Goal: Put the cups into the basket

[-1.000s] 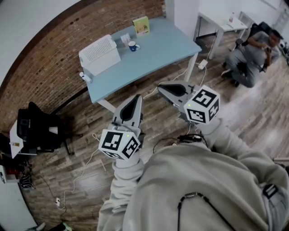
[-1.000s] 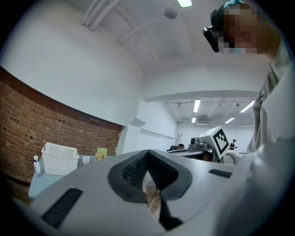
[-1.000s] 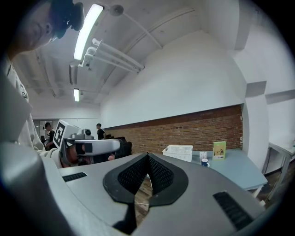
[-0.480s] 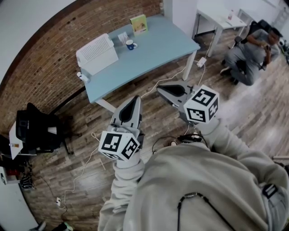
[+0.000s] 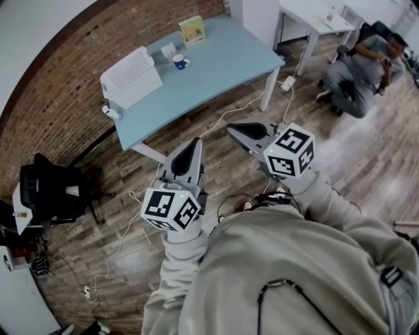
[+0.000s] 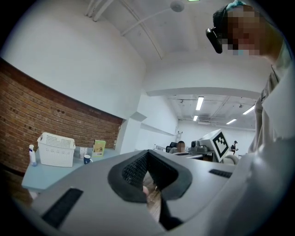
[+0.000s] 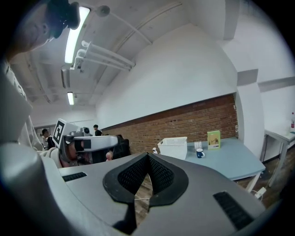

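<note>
A white slatted basket (image 5: 129, 76) stands on the light blue table (image 5: 222, 69), far ahead of both grippers. A blue cup (image 5: 179, 62) sits to its right, with a pale clear cup (image 5: 168, 52) just behind it. My left gripper (image 5: 194, 142) and right gripper (image 5: 232, 129) hover over the wooden floor short of the table, both shut and with nothing in them. The left gripper view shows the basket (image 6: 56, 149) and blue cup (image 6: 86, 159) past its closed tips (image 6: 147, 154). In the right gripper view the basket (image 7: 174, 147) and blue cup (image 7: 200, 153) lie beyond its closed tips (image 7: 147, 156).
A green book (image 5: 190, 29) stands at the table's back and a spray bottle (image 5: 108, 112) at its left end. Cables (image 5: 127, 229) trail over the floor. A person sits at the right (image 5: 363, 65) near a white table (image 5: 314, 19). A black chair (image 5: 55, 190) stands at the left.
The table and basket have slid up and left in the head view. Both grippers keep nearly the same place and stay shut.
</note>
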Available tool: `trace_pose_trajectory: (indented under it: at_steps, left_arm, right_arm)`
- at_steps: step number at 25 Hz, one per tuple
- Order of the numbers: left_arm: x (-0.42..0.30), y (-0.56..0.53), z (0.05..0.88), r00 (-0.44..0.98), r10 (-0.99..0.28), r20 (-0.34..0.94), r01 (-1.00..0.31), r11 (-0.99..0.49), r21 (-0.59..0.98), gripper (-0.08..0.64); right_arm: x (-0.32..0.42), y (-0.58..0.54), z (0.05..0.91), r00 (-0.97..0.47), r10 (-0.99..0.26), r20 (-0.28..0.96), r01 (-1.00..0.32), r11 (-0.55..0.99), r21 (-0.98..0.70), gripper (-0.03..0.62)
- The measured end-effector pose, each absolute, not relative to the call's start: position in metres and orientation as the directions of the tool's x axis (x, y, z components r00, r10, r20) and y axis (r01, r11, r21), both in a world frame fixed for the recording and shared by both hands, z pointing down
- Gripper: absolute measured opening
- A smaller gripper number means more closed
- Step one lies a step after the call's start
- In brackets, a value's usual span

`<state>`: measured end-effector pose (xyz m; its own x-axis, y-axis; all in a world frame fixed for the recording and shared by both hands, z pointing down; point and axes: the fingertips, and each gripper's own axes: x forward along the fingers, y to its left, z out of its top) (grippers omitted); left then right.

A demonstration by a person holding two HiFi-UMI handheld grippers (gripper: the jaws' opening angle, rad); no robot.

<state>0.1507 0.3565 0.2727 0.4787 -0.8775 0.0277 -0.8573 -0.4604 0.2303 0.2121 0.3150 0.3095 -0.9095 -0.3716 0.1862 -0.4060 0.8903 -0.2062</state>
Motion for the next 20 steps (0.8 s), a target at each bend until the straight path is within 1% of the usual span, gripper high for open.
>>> trace_pose_trajectory:
  at_steps: [4,8,12,16,20]
  left_arm:
    - [0.166,0.341,0.287,0.452,-0.886,0.101,-0.881,-0.425,0.208,-0.005]
    - [0.172,0.332,0.291,0.448,-0.889,0.095,-0.878,-0.418,0.233,-0.005]
    - [0.189,0.333,0.292,0.470,-0.878,0.090,-0.873,-0.446,0.198,-0.005]
    - [0.189,0.338,0.289,0.467,-0.879,0.102,-0.876,-0.443,0.191,-0.005]
    - [0.172,0.336,0.295,0.433,-0.893,0.122,-0.896,-0.413,0.162,-0.005]
  right_arm:
    - [0.233,0.303,0.318,-0.908,-0.375,0.188,-0.414,0.876,-0.249,0.011]
    - [0.241,0.296,0.322,-0.911,-0.367,0.188,-0.404,0.885,-0.233,0.011]
    - [0.250,0.294,0.328,-0.905,-0.365,0.219,-0.404,0.898,-0.173,0.009]
    - [0.252,0.296,0.331,-0.917,-0.334,0.218,-0.376,0.907,-0.191,0.011]
    - [0.245,0.284,0.339,-0.924,-0.320,0.211,-0.366,0.900,-0.235,0.011]
